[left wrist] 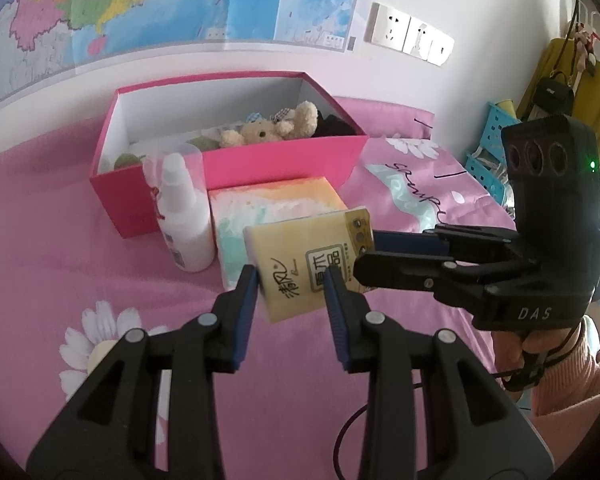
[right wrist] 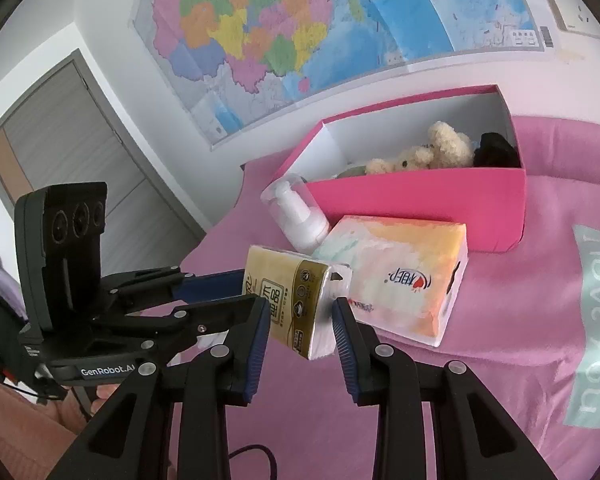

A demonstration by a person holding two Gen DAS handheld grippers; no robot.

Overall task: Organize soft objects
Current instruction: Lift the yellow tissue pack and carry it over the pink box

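Observation:
A yellow tissue pack (left wrist: 304, 264) is held above the pink bedsheet between both grippers. My left gripper (left wrist: 292, 280) is shut on its near end. My right gripper (right wrist: 300, 312) is shut on its white end (right wrist: 328, 312); it shows in the left wrist view (left wrist: 374, 256) coming in from the right. A larger pastel tissue pack (left wrist: 276, 216) lies on the bed behind it. A pink box (left wrist: 228, 164) beyond holds a beige teddy bear (left wrist: 272, 126) and a dark soft item (left wrist: 334, 126).
A white pump bottle (left wrist: 184, 220) stands by the box's front left corner, next to the pastel pack. A map hangs on the wall behind. A blue basket (left wrist: 488, 152) and hanging clothes are at the right. A black cable (left wrist: 348, 436) lies on the sheet.

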